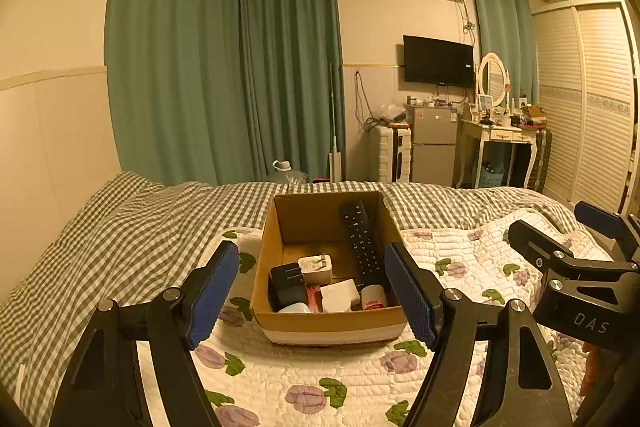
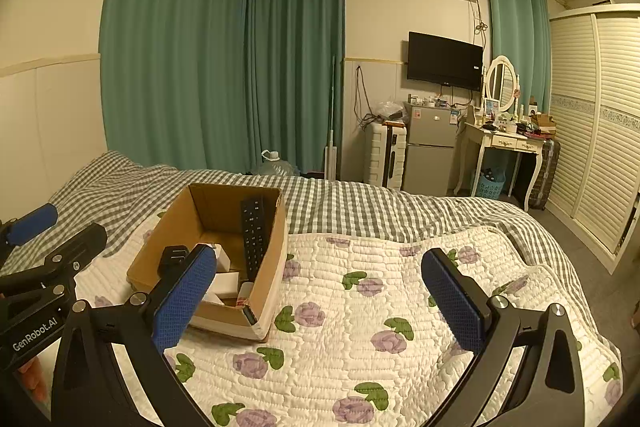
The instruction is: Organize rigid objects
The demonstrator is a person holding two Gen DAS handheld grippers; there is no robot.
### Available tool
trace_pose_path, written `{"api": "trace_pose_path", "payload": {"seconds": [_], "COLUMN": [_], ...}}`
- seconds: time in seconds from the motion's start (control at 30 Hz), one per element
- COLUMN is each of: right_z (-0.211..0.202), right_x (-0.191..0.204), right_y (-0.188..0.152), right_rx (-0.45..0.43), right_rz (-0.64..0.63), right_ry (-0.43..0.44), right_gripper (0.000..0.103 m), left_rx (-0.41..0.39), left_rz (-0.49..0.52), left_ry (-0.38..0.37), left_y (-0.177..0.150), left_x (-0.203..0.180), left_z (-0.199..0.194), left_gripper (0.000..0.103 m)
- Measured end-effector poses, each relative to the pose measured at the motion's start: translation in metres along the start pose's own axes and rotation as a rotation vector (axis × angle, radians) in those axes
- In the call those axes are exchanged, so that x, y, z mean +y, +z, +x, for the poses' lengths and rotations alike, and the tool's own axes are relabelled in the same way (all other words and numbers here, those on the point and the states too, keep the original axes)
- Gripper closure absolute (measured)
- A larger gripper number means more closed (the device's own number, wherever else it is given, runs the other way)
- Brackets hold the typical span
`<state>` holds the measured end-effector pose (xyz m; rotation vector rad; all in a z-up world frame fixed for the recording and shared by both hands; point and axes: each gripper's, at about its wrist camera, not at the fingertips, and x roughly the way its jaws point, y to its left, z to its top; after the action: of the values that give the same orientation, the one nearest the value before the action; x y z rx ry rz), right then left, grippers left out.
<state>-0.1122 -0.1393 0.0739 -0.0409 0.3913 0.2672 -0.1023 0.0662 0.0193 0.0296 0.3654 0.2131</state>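
A cardboard box (image 1: 276,239) sits on the flowered quilt (image 1: 320,379). Inside it, a black remote (image 1: 360,239) leans on the far wall, beside a beige plug adapter (image 1: 316,267), a black adapter (image 1: 286,285), a white block (image 1: 340,295) and a small white jar with red print (image 1: 374,299). My left gripper (image 1: 316,295) is open and empty, its jaws spread to either side of the box's near end. My right gripper (image 2: 320,295) is open and empty over the quilt, right of the box (image 2: 168,235); the remote (image 2: 254,235) also shows there.
The bed has a grey checked cover (image 2: 360,203) beyond the quilt. Green curtains (image 1: 224,67), a suitcase (image 1: 390,155), a small fridge (image 1: 434,143), a dressing table (image 1: 500,139) and a slatted wardrobe (image 1: 592,99) stand at the far side.
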Motion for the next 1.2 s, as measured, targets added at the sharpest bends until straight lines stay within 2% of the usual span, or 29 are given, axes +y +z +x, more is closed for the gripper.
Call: {"api": "trace_pose_path", "payload": {"seconds": [1.2], "right_z": [0.0071], "right_x": [0.0053], "right_y": [-0.0073], "right_rx": [0.040], "right_rz": [0.013], "right_ry": [0.003], "right_gripper": [0.000], "left_rx": [0.020], "left_rz": [-0.006], "left_ry": [0.001], "left_y": [-0.0051], "left_x": [-0.0002], "left_z": [0.0022], "left_gripper": [0.025]}}
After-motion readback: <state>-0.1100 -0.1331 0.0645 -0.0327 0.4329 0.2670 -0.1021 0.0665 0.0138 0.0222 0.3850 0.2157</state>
